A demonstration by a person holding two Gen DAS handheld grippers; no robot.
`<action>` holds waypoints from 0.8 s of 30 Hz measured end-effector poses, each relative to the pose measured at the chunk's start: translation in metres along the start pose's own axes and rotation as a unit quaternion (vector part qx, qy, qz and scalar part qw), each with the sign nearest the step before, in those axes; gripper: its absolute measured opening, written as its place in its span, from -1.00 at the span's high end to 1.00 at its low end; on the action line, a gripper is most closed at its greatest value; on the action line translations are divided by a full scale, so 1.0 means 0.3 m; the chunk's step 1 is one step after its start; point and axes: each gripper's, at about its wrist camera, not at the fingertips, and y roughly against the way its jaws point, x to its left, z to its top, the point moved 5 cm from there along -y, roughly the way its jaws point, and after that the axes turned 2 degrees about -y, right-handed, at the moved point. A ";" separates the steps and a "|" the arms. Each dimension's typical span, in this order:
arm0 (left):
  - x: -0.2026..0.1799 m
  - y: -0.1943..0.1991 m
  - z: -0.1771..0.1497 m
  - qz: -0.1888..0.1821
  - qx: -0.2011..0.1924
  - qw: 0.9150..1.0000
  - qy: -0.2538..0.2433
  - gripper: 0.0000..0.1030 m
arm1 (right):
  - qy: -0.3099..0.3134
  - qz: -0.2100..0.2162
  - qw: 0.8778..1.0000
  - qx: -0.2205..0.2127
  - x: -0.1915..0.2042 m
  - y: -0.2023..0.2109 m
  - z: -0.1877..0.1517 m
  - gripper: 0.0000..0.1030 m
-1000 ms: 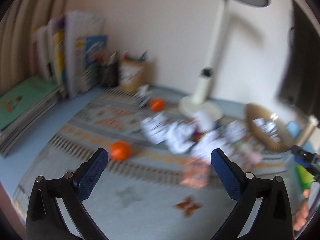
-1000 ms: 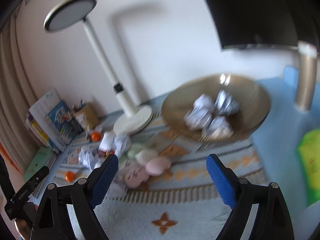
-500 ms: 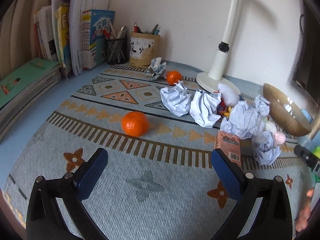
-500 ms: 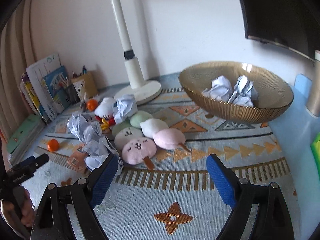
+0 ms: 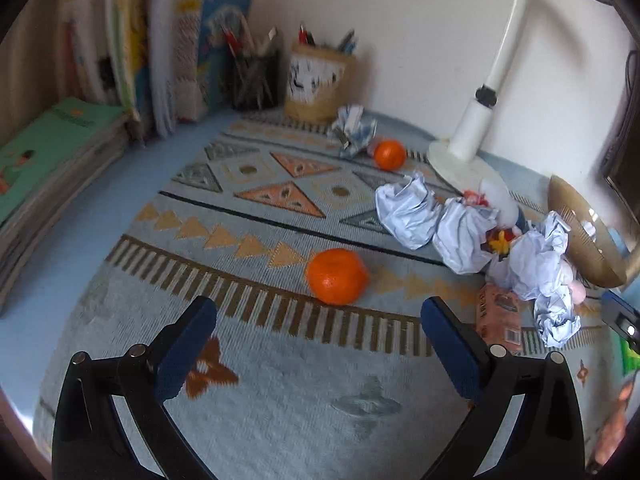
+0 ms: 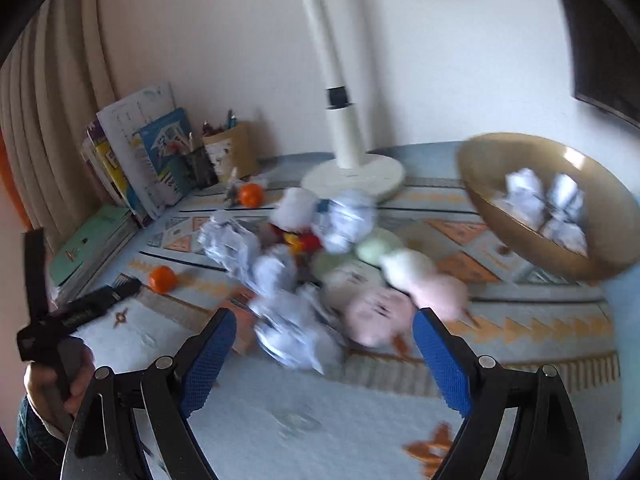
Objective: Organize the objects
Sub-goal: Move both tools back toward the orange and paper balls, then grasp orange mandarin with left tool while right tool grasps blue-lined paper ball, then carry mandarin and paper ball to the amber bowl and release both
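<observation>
- Far left, stacked books (image 5: 52,148) lie flat on the table (image 5: 132,172), with upright books (image 5: 160,52) and two pen holders (image 5: 320,80) behind them against the wall.
- The left tongs (image 5: 318,326) hang spread wide above the patterned mat (image 5: 280,400), gripping nothing.
- A near orange (image 5: 337,276) sits on the mat just beyond the gap between those blue pads, a little right of centre; it is round, so no long axis shows.
- A second orange (image 5: 389,155) lies farther back, touching or nearly touching a crumpled paper (image 5: 354,130) near the lamp base (image 5: 460,160).
- Right of the near orange, a heap of paper balls (image 5: 460,228) runs back-left to front-right across the mat, with a small carton (image 5: 498,320) lying flat at its near end, its long side pointing roughly away from the left tongs and just beside the right pad.
- From the right wrist view, the right tongs (image 6: 324,346) are also spread open and empty.
- A blurred paper wad (image 6: 296,332) lies between and just beyond these pads; a pink plush (image 6: 378,314) sits just to its right, with pale and green plush pieces (image 6: 400,264) strung back-left behind it.
- The bowl (image 6: 500,184) stands at the far right, well apart from the tongs, holding several paper balls (image 6: 540,200).
</observation>
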 end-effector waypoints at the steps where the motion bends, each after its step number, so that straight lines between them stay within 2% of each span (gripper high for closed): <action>1: 0.002 -0.015 0.005 -0.011 0.008 1.000 -0.004 -0.97 | -0.002 0.005 1.000 0.014 0.025 -0.024 0.013 -0.73; 4: 0.004 -0.052 0.017 -0.011 0.012 1.000 -0.017 -0.92 | -0.002 0.016 0.999 0.044 0.093 -0.105 0.052 -0.73; 8: -0.008 -0.110 0.015 -0.016 0.029 0.999 -0.023 -0.56 | 0.008 0.000 0.998 0.065 0.132 -0.200 0.067 -0.73; 10: -0.003 -0.128 0.022 -0.018 0.037 0.999 -0.014 -0.47 | -0.003 0.003 0.998 0.066 0.126 -0.238 0.069 -0.73; 12: -0.007 -0.128 0.033 -0.034 0.033 0.999 -0.009 -0.19 | -0.012 0.008 0.998 0.066 0.113 -0.256 0.069 -0.73; 13: -0.013 -0.133 0.033 -0.041 0.036 0.998 -0.010 0.10 | -0.017 0.012 0.997 0.069 0.111 -0.263 0.069 -0.68; 14: -0.021 -0.139 0.030 -0.038 0.041 0.998 -0.017 0.24 | -0.017 0.023 0.997 0.070 0.114 -0.266 0.066 -0.39; 15: -0.034 -0.135 0.029 -0.036 0.037 0.998 -0.028 0.33 | -0.011 0.023 0.997 0.073 0.119 -0.267 0.063 0.02; 16: -0.051 -0.129 0.024 -0.039 0.037 0.998 -0.039 0.33 | -0.002 0.017 0.997 0.074 0.122 -0.268 0.061 0.19; 17: -0.063 -0.125 0.020 -0.037 0.035 0.998 -0.047 0.33 | 0.002 0.013 0.998 0.069 0.125 -0.267 0.062 0.24; 19: -0.086 -0.108 0.011 -0.030 0.027 0.997 -0.060 0.33 | 0.002 0.026 0.998 0.056 0.131 -0.251 0.071 0.27; 24: -0.154 -0.036 0.019 -0.046 0.006 0.996 -0.077 0.33 | 0.000 0.050 0.999 -0.002 0.132 -0.125 0.116 0.29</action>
